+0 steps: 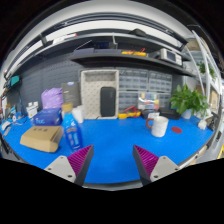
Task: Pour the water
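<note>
The hand-held gripper hangs above the near part of the surface, its two fingers apart with nothing between them. Ahead and to the left of the fingers, a water bottle stands upright on the surface. A cardboard box lies just left of the bottle, and a storage crate sits beyond that box. Ahead and to the right of the fingers stands a cup. Further right, beyond the cup, a potted plant stands near the surface's far right edge. A cabinet stands behind the surface, straight ahead.
</note>
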`<state>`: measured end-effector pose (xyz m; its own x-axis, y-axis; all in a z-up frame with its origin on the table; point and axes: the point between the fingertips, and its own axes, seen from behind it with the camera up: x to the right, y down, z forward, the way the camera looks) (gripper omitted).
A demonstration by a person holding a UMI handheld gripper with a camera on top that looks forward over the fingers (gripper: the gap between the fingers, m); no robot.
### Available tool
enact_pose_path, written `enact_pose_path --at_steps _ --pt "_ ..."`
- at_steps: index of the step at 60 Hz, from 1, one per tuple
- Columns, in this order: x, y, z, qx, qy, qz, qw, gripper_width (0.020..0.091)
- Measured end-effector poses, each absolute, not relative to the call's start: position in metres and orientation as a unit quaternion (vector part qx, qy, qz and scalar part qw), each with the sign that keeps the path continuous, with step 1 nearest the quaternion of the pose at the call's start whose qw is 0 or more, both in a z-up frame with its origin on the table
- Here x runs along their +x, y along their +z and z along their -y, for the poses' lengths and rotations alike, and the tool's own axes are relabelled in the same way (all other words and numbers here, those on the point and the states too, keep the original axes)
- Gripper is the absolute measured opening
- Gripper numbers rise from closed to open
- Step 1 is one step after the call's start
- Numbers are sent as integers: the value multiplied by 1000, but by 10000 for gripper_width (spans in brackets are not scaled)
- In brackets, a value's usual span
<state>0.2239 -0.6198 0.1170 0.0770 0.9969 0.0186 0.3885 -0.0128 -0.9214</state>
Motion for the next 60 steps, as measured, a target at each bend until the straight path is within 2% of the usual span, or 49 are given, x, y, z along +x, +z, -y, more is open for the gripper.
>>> enact_pose_path --at_steps 7,12,30,35,42,47,56,57,60 --pt "233 83 678 -598 376 598 380 810" --pt "225 74 709 -585 385 611 369 816" --pt "142 78 754 -547 411 615 392 821" --pt "123 81 755 -542 418 607 403 802" --pt "108 79 760 -532 436 603 404 703" --pt "101 81 757 -523 448 591 420 523" --pt "99 83 757 -514 468 578 427 427" --pt "99 83 757 -513 469 578 428 395" --pt "99 82 756 -509 467 580 431 404"
